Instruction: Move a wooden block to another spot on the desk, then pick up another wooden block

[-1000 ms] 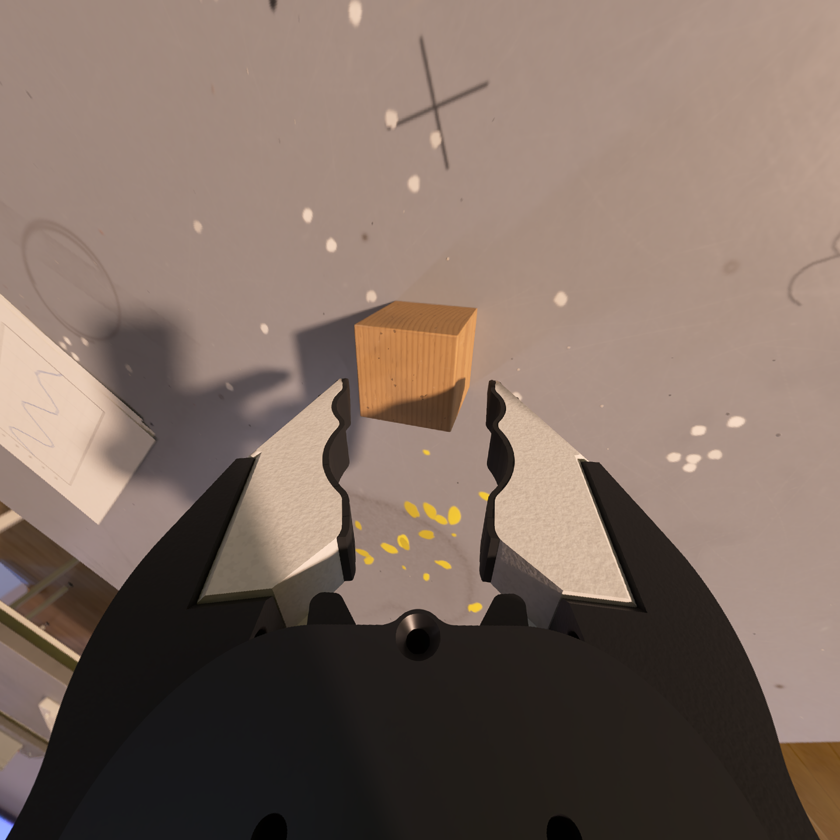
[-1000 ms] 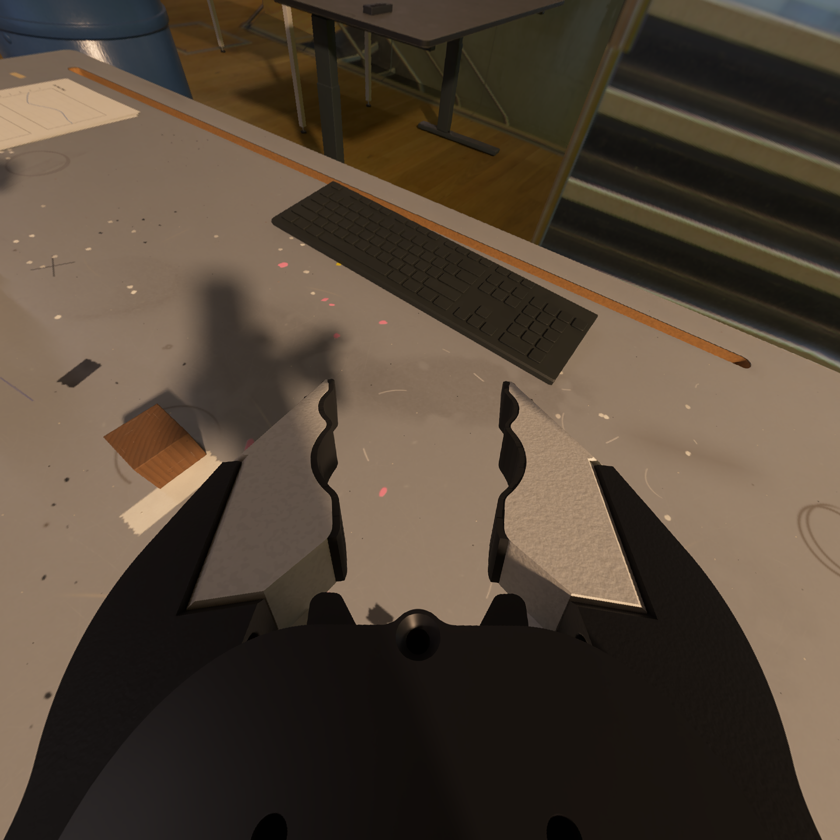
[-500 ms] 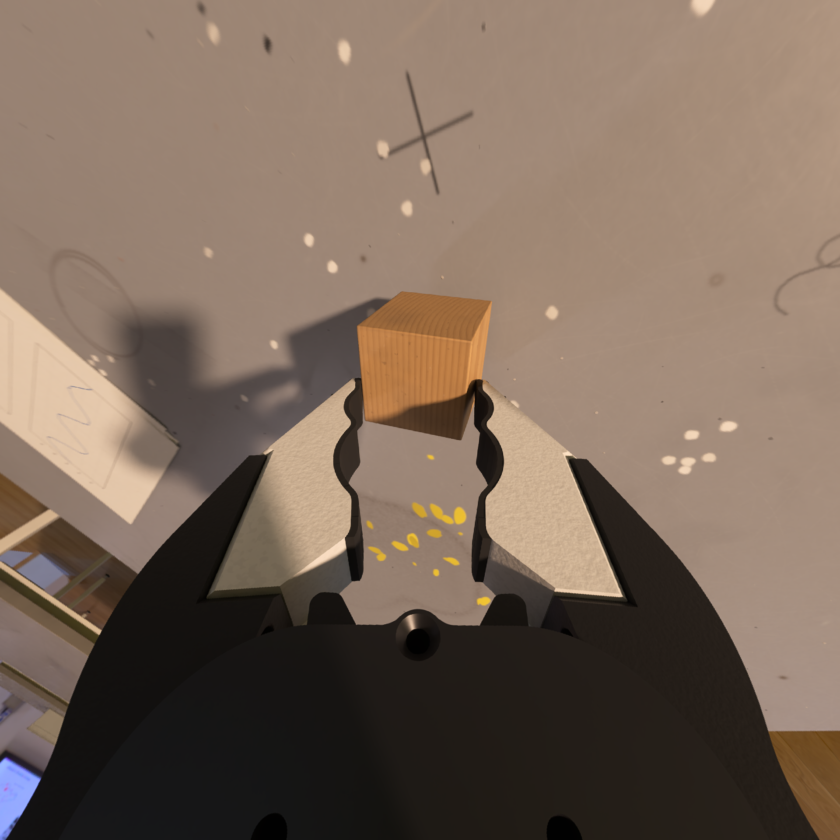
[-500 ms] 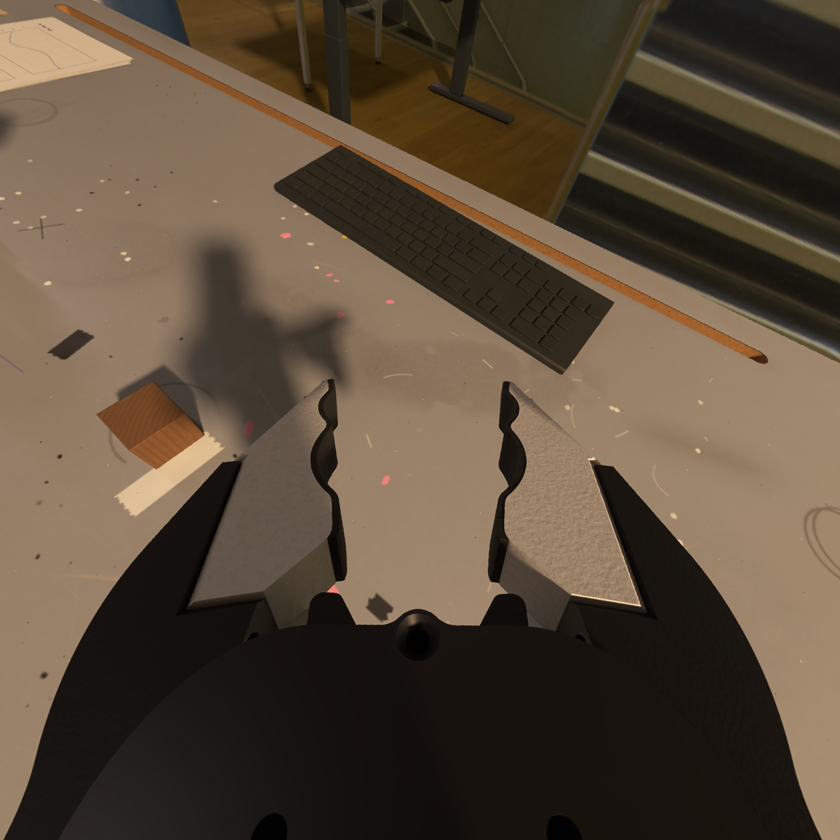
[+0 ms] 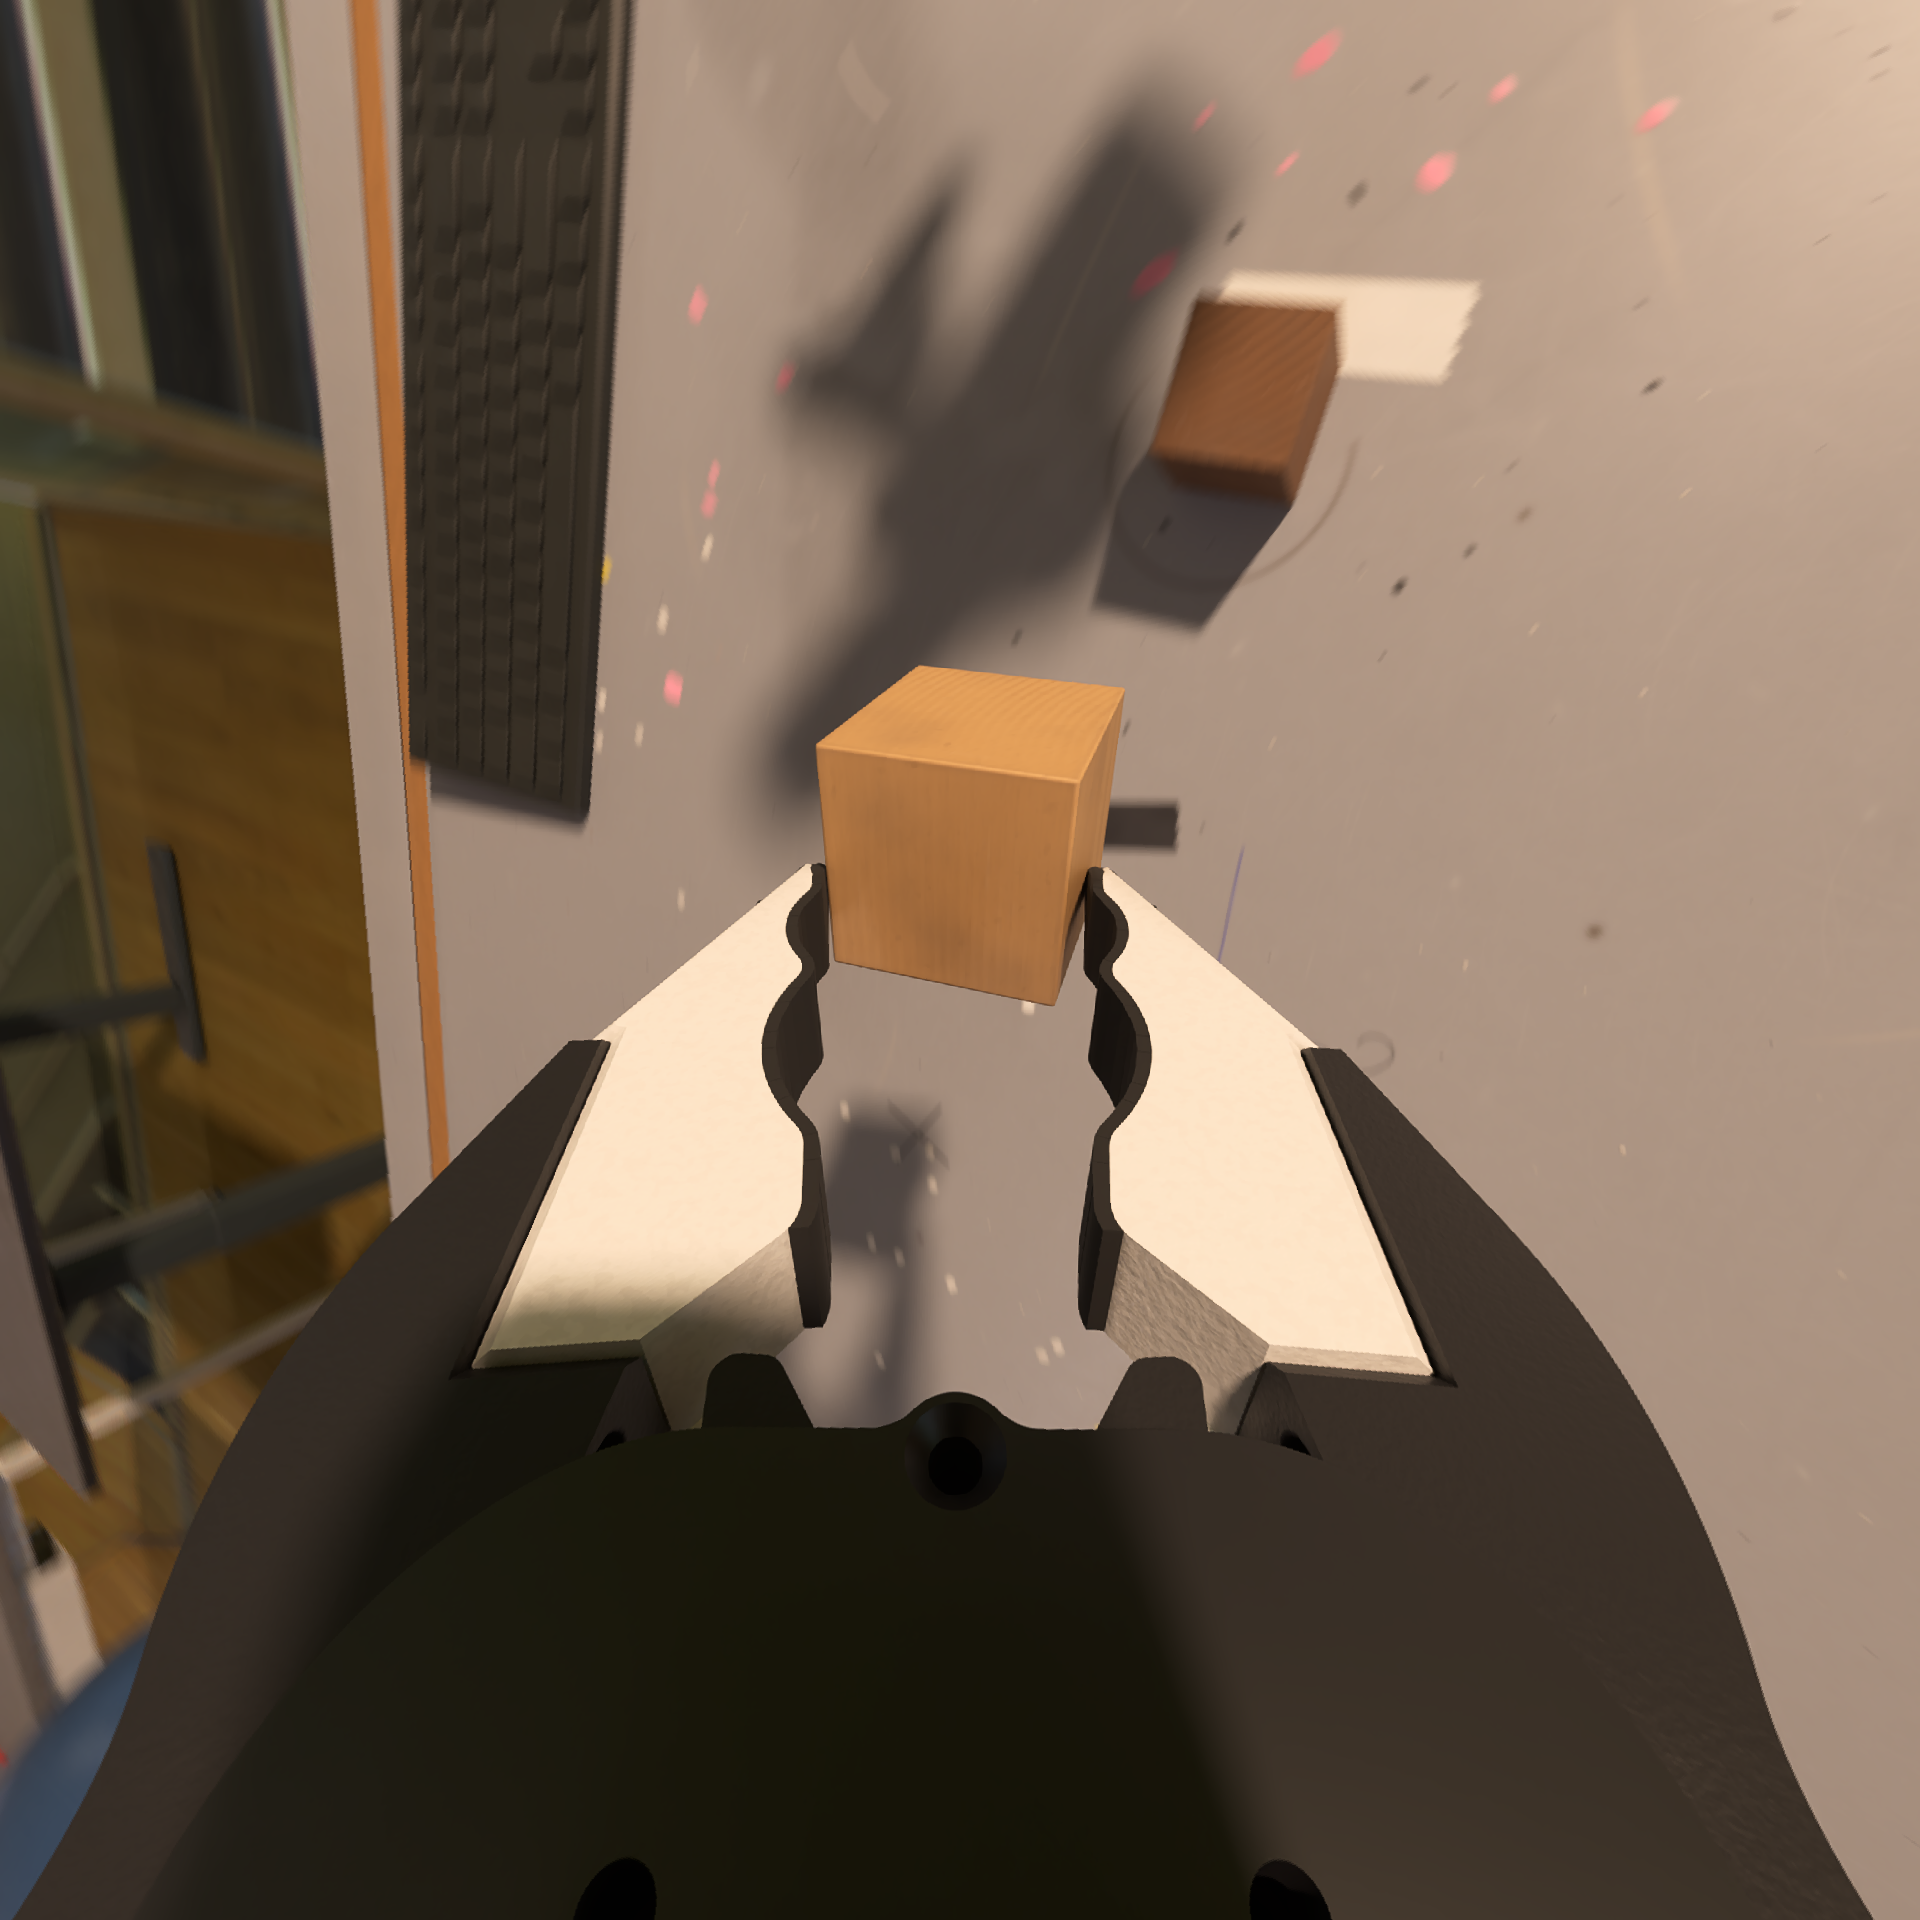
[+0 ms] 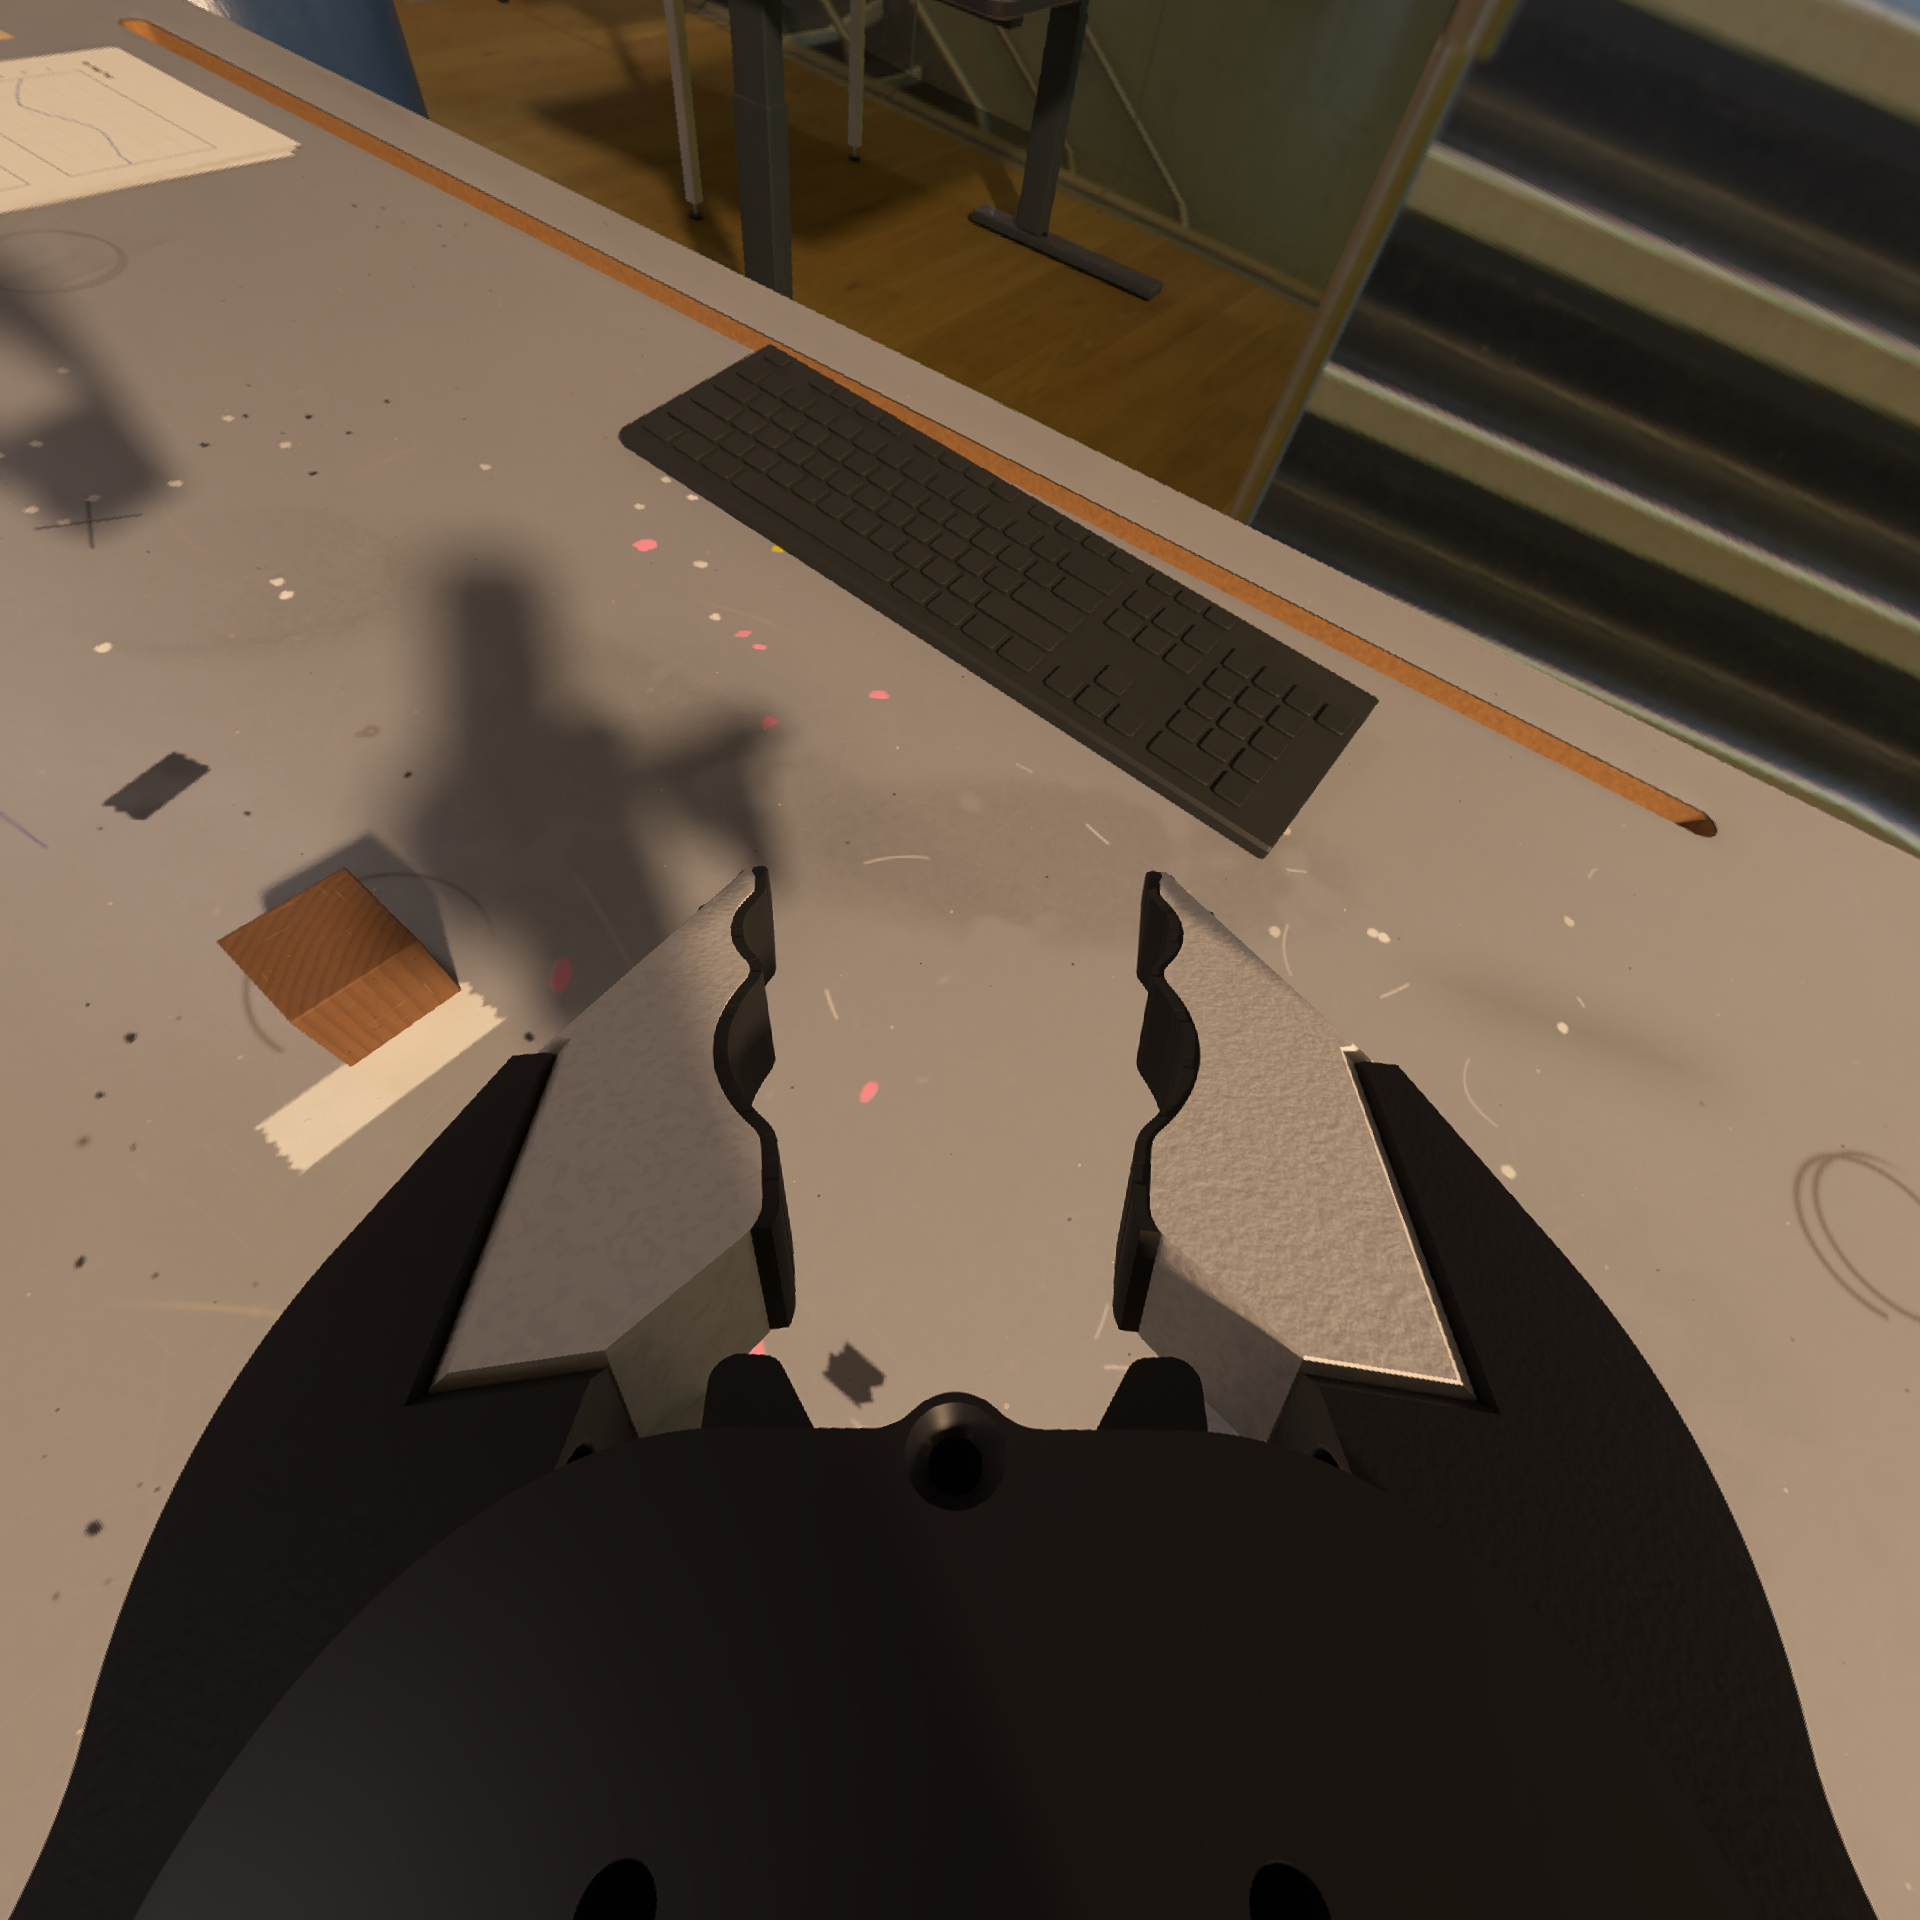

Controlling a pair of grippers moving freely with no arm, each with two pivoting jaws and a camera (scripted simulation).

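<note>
left tongs (image 5: 954, 883) gripping light wooden block (image 5: 951, 842)

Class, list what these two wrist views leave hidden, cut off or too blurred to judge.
1. Left wrist view: the light wooden block hides its own far faces; the tongs cover its sides.
2. Left wrist view: motion blur smears the darker wooden block and keyboard.
3. Right wrist view: the sheet of paper is cut off by the frame's left edge.
4. Right wrist view: the right tongs body hides the near desk.
</note>
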